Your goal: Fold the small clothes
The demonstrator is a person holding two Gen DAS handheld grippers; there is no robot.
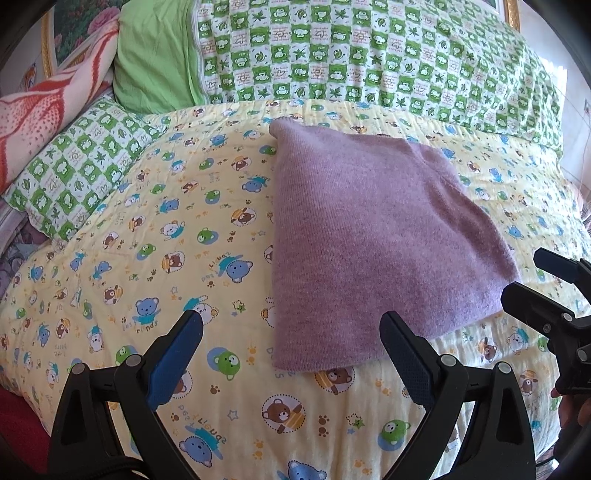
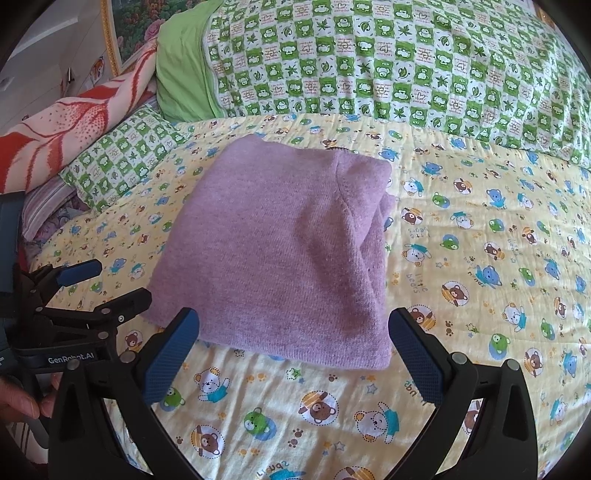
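Purple knit garment (image 1: 373, 236) folded into a compact squarish bundle, lying flat on yellow bear-print quilt (image 1: 147, 258). Same bundle central in right wrist view (image 2: 280, 258), sleeve seam visible near far right corner, layered edges stacked along right side. Near hem toward both cameras, slightly rounded.

Left gripper (image 1: 291, 325) spread wide, blue-padded fingers (image 1: 173, 365) apart, nothing between them; right finger tip just over near edge of bundle, contact unclear. Hovers at bundle's near-left corner. Also seen from right wrist camera at left edge (image 2: 110, 284), jaws apart, a hand's fingers (image 2: 22, 402) below on its handle.

Right gripper (image 2: 293, 325) likewise spread, empty, fingers (image 2: 417, 362) flanking near hem of bundle without pinching it. Seen from left wrist camera at right edge (image 1: 535, 273), jaws apart, close beside bundle's near-right corner.

Containers: none visible; garment sits directly on quilt.

Behind bundle: green checked blanket (image 1: 369, 55) with plain green lining folded back at left end (image 1: 155, 55). Matching green checked pillow (image 1: 74, 173) at left. Red-and-cream patterned blanket (image 1: 44, 110) far left. Framed floral picture (image 2: 140, 26) on wall behind.
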